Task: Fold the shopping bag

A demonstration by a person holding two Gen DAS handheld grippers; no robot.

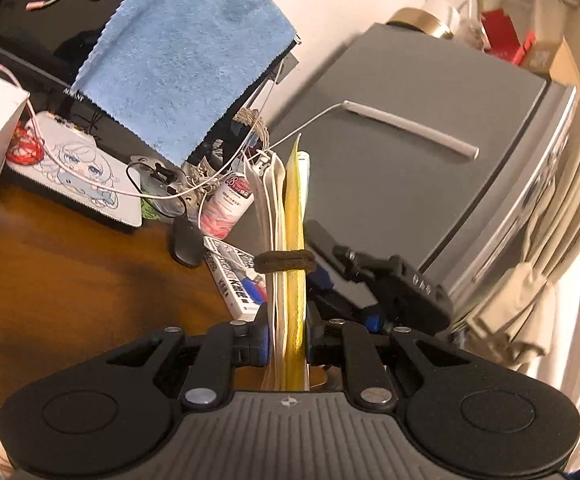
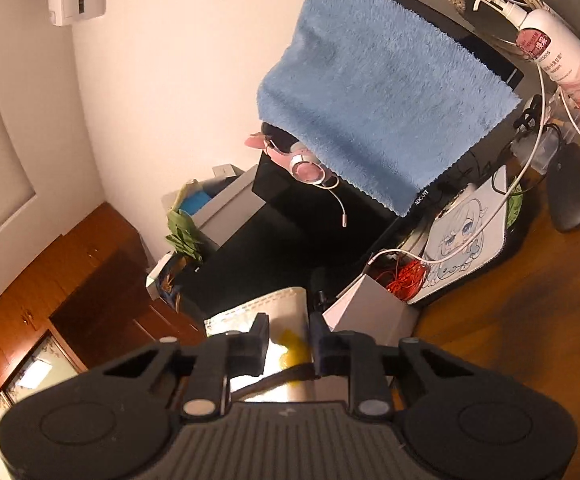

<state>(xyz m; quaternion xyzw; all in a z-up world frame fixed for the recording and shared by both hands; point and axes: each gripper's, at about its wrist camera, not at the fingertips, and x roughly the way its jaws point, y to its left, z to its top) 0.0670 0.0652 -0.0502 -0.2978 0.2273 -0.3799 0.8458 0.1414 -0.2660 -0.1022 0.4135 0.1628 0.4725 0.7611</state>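
Observation:
The folded shopping bag [image 1: 286, 208], white layers with a yellow one, stands edge-on and upright between my left gripper's [image 1: 288, 336] fingers, which are shut on its lower part. A brown elastic band [image 1: 284, 261] wraps around the bag above the fingertips. My right gripper [image 1: 321, 280] comes in from the right, its blue pads against the bag just below the band. In the right wrist view the bag [image 2: 286, 312] shows as a whitish sheet with a yellow patch, clamped between my right gripper's [image 2: 288, 340] fingers.
A brown wooden desk [image 1: 70, 280] lies below. On it are a black mouse [image 1: 186, 244], a printed box [image 1: 234, 276], a pink-white bottle [image 1: 228, 208], cables and a white illustrated device [image 1: 86, 176]. A blue towel [image 1: 186, 52] hangs over a monitor. A grey fridge [image 1: 429, 168] stands right.

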